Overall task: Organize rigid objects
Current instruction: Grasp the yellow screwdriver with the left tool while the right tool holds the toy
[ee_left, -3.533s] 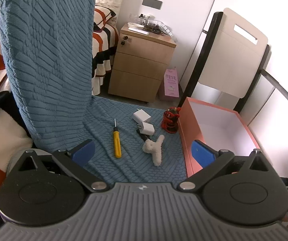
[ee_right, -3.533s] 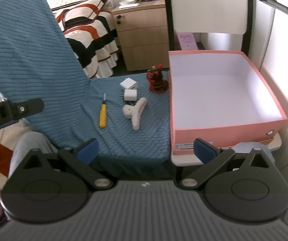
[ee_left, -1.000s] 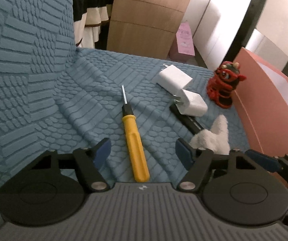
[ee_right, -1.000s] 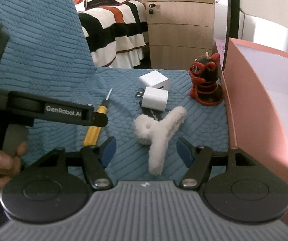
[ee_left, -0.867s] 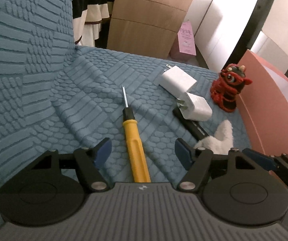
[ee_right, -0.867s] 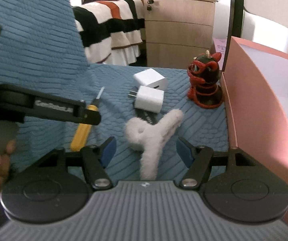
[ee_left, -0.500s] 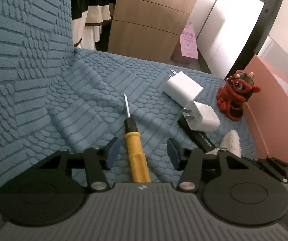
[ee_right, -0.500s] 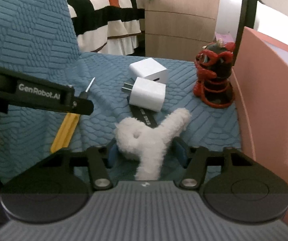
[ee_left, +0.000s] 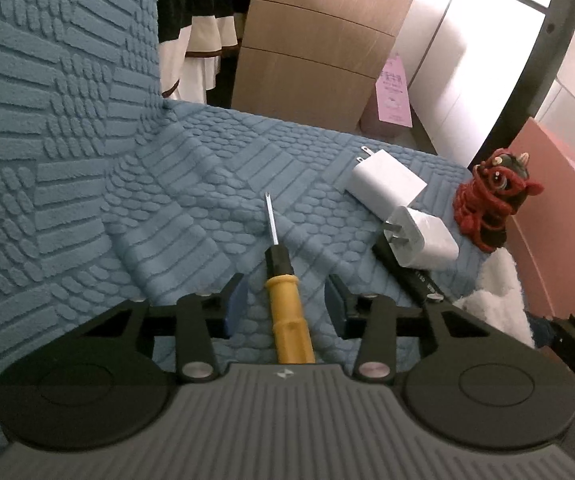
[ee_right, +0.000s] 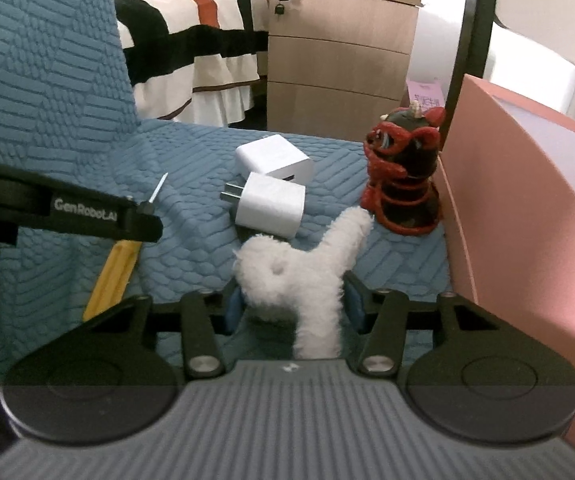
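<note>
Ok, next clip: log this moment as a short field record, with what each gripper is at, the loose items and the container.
surface: blue textured cover
left gripper: open, fingers either side of the yellow screwdriver handle, gaps visible on both sides
right gripper: pads close against the white fluffy clip; full closure unclear
loose items: two white chargers, black stick under the nearer one, red figurine
container: pink box, beside the figurine; nothing seen in the visible part
placed so far: nothing visible
</note>
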The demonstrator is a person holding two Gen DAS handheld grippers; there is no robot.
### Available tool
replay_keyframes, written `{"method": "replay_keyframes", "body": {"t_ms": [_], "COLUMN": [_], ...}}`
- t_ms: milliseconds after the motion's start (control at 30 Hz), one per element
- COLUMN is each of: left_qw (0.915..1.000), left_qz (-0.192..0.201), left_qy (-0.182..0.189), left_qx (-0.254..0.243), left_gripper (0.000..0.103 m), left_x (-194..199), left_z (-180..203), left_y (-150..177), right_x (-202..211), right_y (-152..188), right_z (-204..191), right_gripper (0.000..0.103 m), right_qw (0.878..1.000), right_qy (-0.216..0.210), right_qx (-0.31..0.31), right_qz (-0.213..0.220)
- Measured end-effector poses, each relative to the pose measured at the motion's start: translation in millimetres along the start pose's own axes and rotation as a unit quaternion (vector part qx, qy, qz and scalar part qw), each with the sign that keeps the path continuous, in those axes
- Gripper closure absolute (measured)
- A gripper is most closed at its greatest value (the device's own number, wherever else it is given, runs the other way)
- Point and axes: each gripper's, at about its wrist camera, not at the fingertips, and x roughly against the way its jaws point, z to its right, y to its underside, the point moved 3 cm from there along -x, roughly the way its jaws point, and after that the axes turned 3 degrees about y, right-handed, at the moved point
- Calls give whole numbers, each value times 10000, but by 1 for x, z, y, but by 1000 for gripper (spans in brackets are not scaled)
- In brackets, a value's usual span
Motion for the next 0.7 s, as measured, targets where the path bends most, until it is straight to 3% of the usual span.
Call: {"method": "replay_keyframes", "body": {"t_ms": [467, 500, 567, 700], "left_qw": [9989, 9988, 9985, 9996], "left_qz": [90, 94, 81, 60], "left_qy": [-302, -321, -396, -219], "left_qx": [-345, -371, -379, -169], "left_gripper": [58, 60, 79, 81], "left_x": [-7, -8, -7, 0], "left_z": [14, 15, 16, 13], "left_y": [6, 6, 6, 6], "right_x": [7, 8, 12, 20], "right_y": [2, 2, 2, 3], "right_z": [-9, -10, -11, -10], "right_gripper": [50, 50, 50, 50], "right_qw": [9994, 9994, 9994, 9997], "right_qy": [-109, -112, -114, -57], "right_qx": [67, 59, 61, 116], "right_qz": [-326, -336, -325, -224]}}
